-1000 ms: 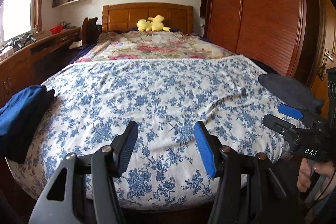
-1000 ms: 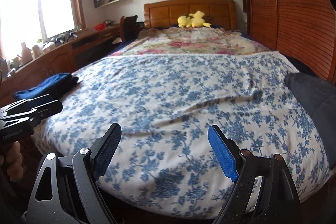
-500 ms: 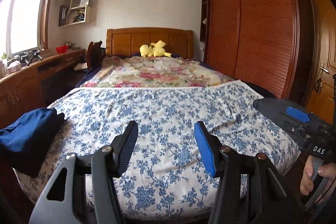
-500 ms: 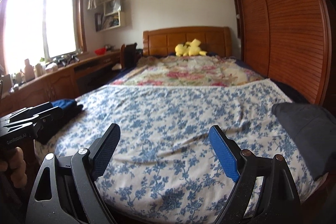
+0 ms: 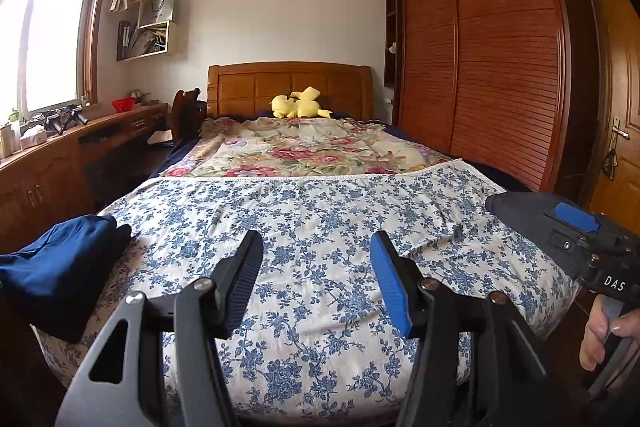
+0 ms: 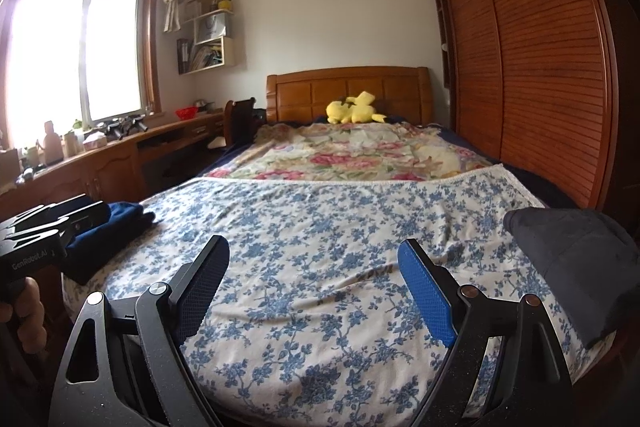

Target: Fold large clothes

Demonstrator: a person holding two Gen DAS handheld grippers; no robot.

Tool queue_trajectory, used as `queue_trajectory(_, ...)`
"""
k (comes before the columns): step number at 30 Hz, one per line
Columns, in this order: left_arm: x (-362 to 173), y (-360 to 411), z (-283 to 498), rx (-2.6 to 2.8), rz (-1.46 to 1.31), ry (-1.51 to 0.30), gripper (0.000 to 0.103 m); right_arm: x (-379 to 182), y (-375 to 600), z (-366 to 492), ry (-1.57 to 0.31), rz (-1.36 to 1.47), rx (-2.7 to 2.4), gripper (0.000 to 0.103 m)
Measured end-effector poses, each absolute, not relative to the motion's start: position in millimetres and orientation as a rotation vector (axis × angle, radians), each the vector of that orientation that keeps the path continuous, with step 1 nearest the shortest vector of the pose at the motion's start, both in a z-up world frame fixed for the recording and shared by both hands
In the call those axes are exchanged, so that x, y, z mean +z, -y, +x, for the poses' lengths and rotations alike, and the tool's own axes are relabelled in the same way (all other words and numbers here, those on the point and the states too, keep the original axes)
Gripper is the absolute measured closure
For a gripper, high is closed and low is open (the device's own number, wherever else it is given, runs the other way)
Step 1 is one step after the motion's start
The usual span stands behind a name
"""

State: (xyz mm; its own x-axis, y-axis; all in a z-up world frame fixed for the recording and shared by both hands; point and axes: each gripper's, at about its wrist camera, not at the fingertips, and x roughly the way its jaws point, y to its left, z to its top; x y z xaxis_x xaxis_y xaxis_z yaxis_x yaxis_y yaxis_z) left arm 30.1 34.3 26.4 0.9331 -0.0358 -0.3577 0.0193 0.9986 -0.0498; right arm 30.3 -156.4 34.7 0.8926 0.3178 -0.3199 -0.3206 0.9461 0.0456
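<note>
A folded navy garment (image 5: 60,267) overhangs the bed's left edge. The left claw (image 5: 316,275) and right claw (image 6: 316,287) hover with jaws apart and empty above the bare blue-flowered sheet (image 5: 320,211). A dark grey garment (image 6: 576,259) lies at the right edge.

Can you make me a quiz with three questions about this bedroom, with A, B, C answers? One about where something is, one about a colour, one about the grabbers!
1. Where is the yellow plush toy?
A. by the headboard
B. on the desk
C. on the floor

2. What colour is the folded garment at the bed's left edge?
A. red
B. dark blue
C. white

3. What are the left gripper and right gripper doing?
A. both open, holding nothing
B. both gripping cloth
C. one holding the toy

Answers: 1 A, it lies against the headboard. 2 B, its cloth is navy. 3 A, only bedspread shows between the fingers.
</note>
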Motion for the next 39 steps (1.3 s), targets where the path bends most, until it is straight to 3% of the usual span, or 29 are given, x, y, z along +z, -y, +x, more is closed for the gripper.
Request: queue_trajectory(39, 27.6, -33.0, 25.1, -0.028, -0.037, -0.355, 0.048, 29.3, 158.5, 29.6, -0.336, -0.001, 0.327, 0.015)
